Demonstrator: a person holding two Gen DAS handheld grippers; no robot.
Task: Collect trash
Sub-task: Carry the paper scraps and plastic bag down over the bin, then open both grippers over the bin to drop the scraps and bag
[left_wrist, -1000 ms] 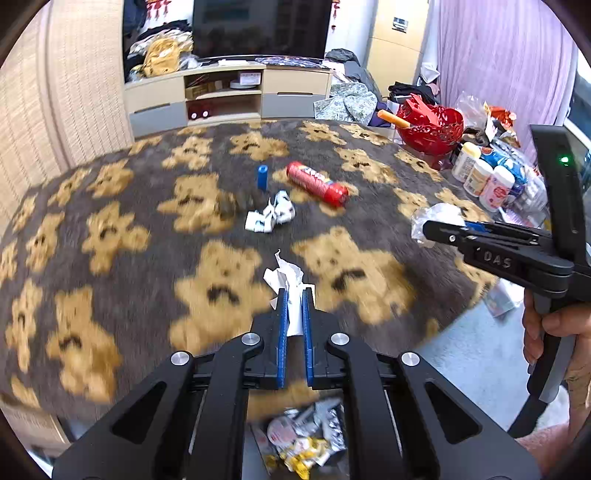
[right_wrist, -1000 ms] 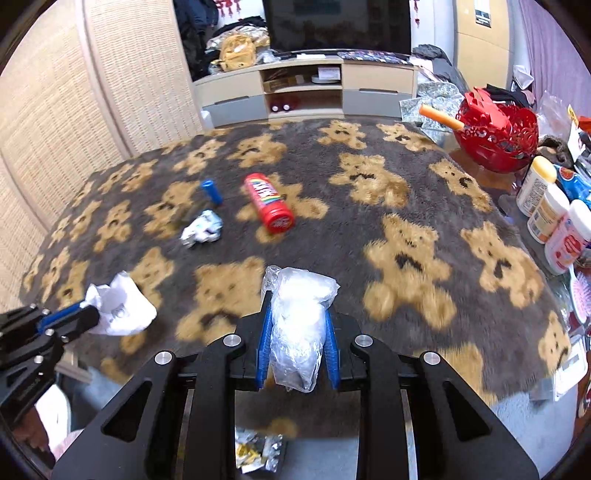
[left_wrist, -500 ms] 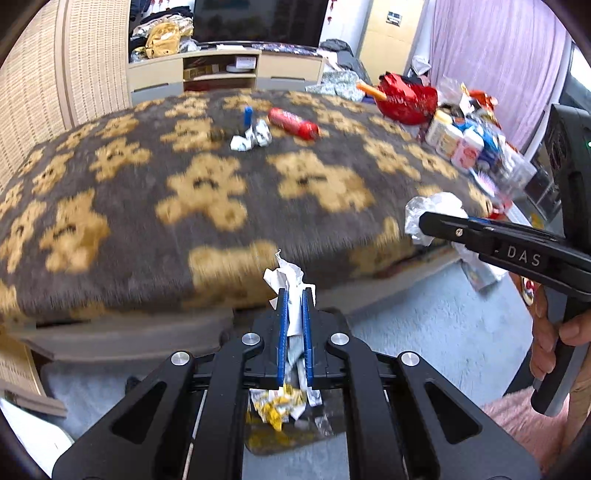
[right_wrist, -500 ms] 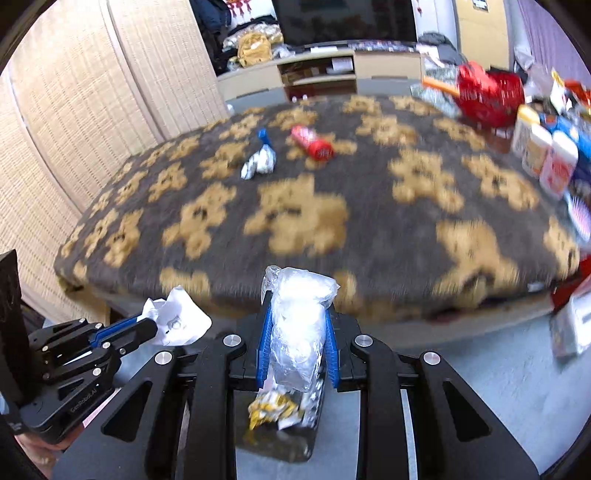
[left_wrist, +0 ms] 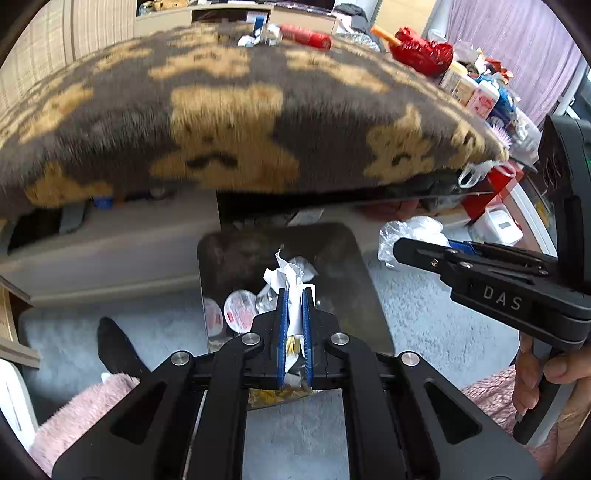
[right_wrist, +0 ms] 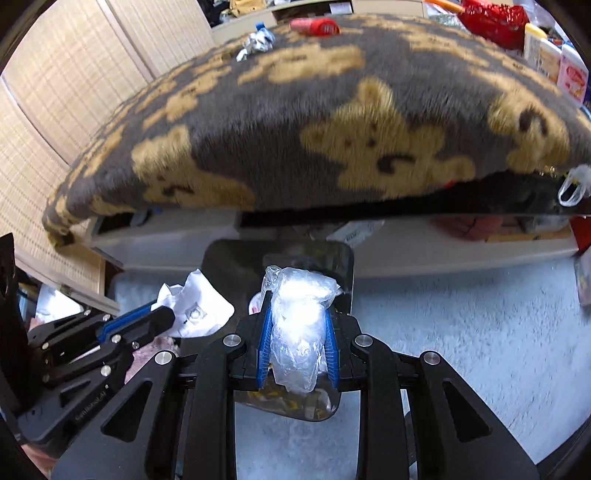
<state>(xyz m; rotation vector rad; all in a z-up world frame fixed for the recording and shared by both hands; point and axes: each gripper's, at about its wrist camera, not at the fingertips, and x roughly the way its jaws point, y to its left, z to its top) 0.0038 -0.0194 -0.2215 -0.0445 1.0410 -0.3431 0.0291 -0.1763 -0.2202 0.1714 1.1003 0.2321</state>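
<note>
We've got two bits of trash in hand and we're right at the drop-off step. The crumpled white paper (left_wrist: 290, 275) is pinched tight in the left tool (left_wrist: 294, 295), whose jaws are almost fully together, and the clear plastic wrap (right_wrist: 297, 332) is squeezed in the right tool (right_wrist: 298, 325), jaws only partly closed around the wad. Both hang over the dark trash bin (left_wrist: 364, 273) on the floor, just near of the counter's fuzzy bear blanket (left_wrist: 229, 122); the bin already holds wrappers. Next move, we reckon: open both tools and let the stuff fall in. Far back on the blanket, a foil wrapper (right_wrist: 255, 42) and a red can (right_wrist: 316, 26) are left to fetch.
</note>
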